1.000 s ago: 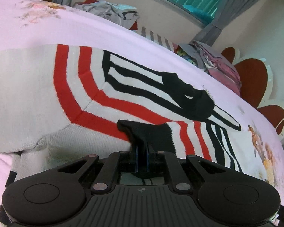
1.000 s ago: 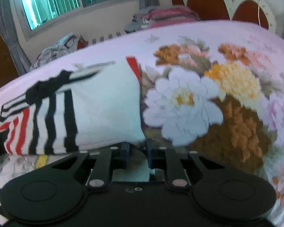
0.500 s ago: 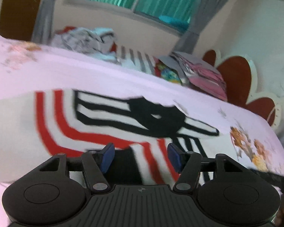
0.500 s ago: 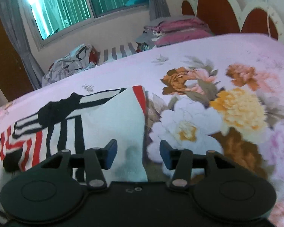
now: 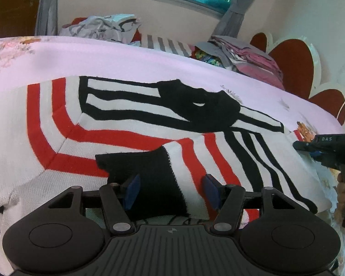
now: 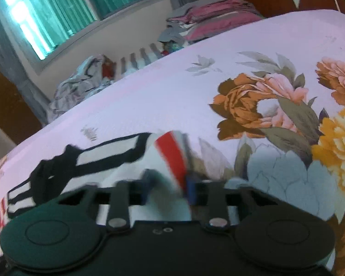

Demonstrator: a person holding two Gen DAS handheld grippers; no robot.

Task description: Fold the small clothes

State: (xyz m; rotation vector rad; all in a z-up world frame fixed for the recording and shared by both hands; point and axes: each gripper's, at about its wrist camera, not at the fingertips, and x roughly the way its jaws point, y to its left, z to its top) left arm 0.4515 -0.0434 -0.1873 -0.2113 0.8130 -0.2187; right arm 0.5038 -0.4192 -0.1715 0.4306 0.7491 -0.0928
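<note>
A white knit sweater [image 5: 126, 124] with red and black stripes lies folded on the pink floral bed. Its black cuff [image 5: 149, 172] lies between the open fingers of my left gripper [image 5: 170, 192], which holds nothing. The right gripper shows in the left wrist view [image 5: 324, 149] at the sweater's right edge, held by a hand. In the right wrist view, which is blurred, my right gripper [image 6: 168, 188] is open over the sweater's white and red corner [image 6: 170, 156].
The pink bedspread [image 6: 276, 105] with large flowers spreads to the right. A stack of folded clothes [image 5: 246, 57] and a loose heap of clothes [image 5: 99, 28] lie at the far edge below the window. A red headboard [image 5: 294, 59] stands at the right.
Both grippers have opened and let go of the sweater, then pulled back a little. The sleeve with the black cuff now lies flat on the sweater.
</note>
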